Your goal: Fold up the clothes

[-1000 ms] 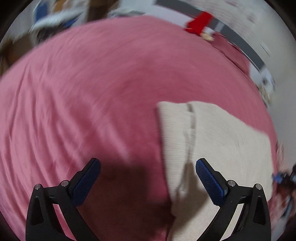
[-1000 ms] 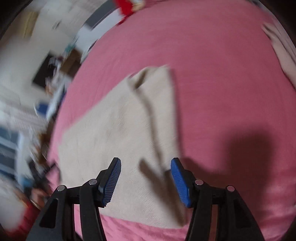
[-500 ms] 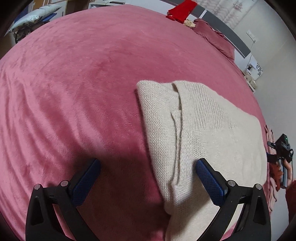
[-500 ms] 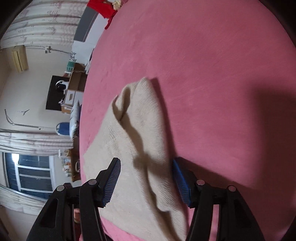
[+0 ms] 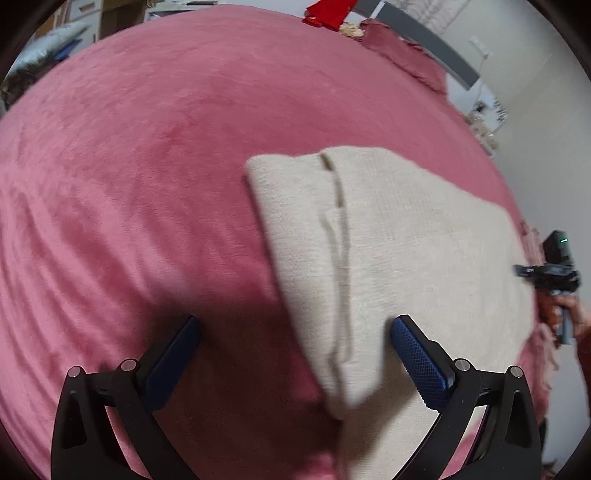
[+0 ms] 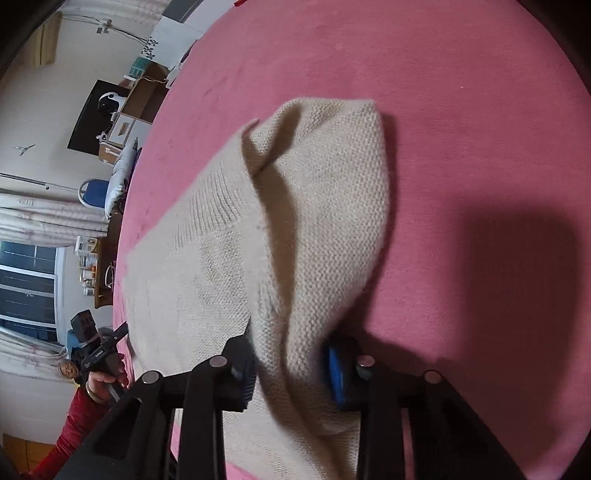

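A cream knit sweater (image 5: 399, 251) lies partly folded on a pink bedspread (image 5: 140, 177). My left gripper (image 5: 295, 350) is open just above its near folded edge, one finger over the bedspread, the other over the knit. In the right wrist view the sweater (image 6: 317, 221) has its folded edge bunched up between the fingers of my right gripper (image 6: 290, 369), which is shut on it. The pads are mostly hidden by the knit.
A red garment (image 5: 328, 14) and a pink pillow (image 5: 402, 55) lie at the bed's far end. The other hand-held gripper shows at the bed's edge (image 5: 554, 273). Desk, boxes and a window (image 6: 26, 280) stand beyond the bed.
My right gripper has closed on the sweater's folded edge and lifted it into a bunch. My left gripper stays open and has shifted slightly over the near edge.
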